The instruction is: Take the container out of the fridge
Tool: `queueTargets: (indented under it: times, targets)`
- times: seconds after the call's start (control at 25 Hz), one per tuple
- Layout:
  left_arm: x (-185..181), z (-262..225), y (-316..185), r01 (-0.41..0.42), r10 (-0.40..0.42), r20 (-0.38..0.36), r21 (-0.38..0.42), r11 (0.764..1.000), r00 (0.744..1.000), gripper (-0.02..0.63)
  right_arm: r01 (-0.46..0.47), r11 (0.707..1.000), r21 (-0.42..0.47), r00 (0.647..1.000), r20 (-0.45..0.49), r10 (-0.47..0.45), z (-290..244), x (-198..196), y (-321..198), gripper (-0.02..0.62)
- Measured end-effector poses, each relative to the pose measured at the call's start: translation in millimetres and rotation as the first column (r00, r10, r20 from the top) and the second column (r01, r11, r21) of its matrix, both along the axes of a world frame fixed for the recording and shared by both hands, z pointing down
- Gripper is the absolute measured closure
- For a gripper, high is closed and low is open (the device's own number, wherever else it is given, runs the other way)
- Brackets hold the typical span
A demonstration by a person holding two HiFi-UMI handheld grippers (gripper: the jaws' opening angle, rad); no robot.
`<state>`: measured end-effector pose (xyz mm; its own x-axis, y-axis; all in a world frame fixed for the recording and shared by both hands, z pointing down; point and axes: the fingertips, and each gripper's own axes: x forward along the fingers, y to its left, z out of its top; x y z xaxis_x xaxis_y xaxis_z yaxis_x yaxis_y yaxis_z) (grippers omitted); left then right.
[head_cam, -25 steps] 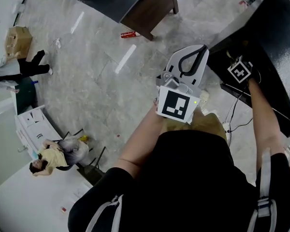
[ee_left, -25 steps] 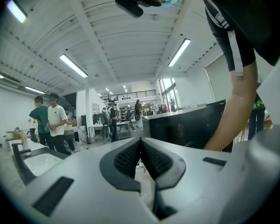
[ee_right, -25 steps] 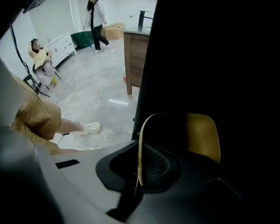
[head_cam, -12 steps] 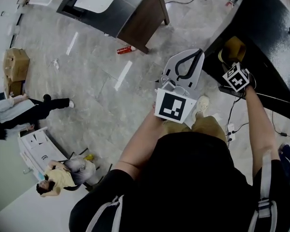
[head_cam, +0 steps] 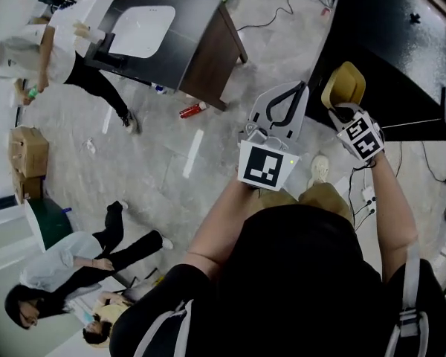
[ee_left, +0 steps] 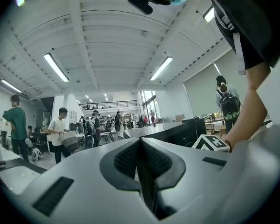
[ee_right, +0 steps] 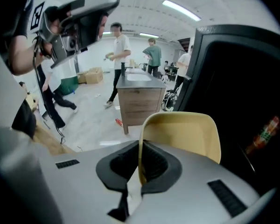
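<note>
Right gripper (ee_right: 140,164): I am pinching one thin wall of the yellow container (ee_right: 182,134), seemingly clear of the dark fridge (ee_right: 242,78). Left gripper (ee_left: 140,167): I am keeping my jaws pressed together, empty. Risk: such an edge grip is inviting the container to twist loose and drop.

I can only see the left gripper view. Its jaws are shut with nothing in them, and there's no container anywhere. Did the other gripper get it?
Observer: Yes. The right gripper is shut on the rim of a yellow container.
Operator: Is it inside the fridge?
Observer: It doesn't look like it. In the head view it's held up in the air, just in front of the black fridge.
Operator: Is there other stuff in the fridge?
Observer: The right gripper view shows one bottle with a red label in the dark part of the fridge. I can't make out anything else in there.
</note>
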<state>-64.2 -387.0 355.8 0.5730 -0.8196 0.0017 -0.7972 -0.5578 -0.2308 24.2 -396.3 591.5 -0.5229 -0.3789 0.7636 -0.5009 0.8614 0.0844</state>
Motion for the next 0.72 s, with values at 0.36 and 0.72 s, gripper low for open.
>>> queueTargets:
  times: [0.36,0.72]
  targets:
    - [26,-17,16,-0.121,0.122,-0.029,0.039,0.992,0.992,0.584,-0.201,0.976,0.088,0.944,0.284,0.169,-91,-1,45,0.557]
    - [70,-46,32,-0.149,0.152,-0.04,0.076,0.986,0.988,0.584,-0.308,0.928,0.211,0.865,0.467,0.181,-174,37,66,0.557]
